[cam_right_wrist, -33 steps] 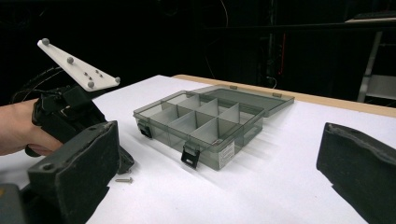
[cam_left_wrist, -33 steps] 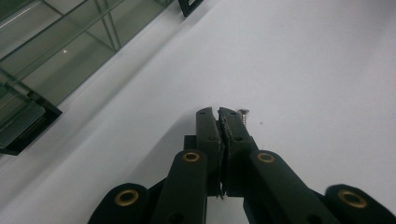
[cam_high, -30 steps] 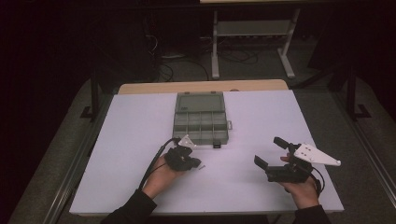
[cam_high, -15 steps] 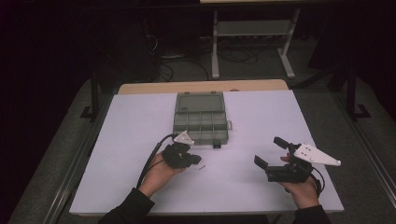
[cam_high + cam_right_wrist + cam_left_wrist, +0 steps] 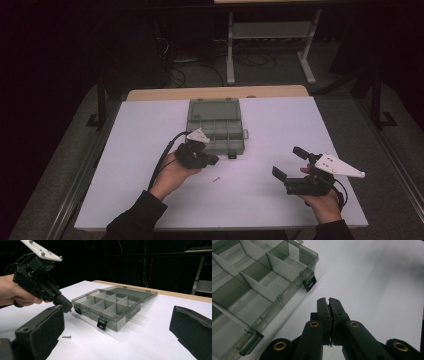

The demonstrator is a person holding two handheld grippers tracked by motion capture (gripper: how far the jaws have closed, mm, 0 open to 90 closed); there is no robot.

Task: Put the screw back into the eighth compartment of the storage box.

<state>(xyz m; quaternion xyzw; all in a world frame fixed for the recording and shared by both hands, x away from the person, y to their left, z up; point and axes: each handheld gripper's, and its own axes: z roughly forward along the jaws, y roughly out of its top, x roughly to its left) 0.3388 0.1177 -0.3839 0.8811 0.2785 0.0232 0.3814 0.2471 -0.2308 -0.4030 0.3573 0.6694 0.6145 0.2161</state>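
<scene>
Oddly, whether the pressed-together left gripper pinches anything beside the box stays unclear; the right gripper gapes empty.

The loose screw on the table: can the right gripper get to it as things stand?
Probably yes. The screw lies on bare table between both hands, and the right gripper, jaws wide, has nothing standing between them.

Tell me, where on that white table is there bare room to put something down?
Free: the table left of the organizer box, and the patch right of it, beyond the right gripper. Crowded: the front middle, with the left gripper and a screw.
</scene>
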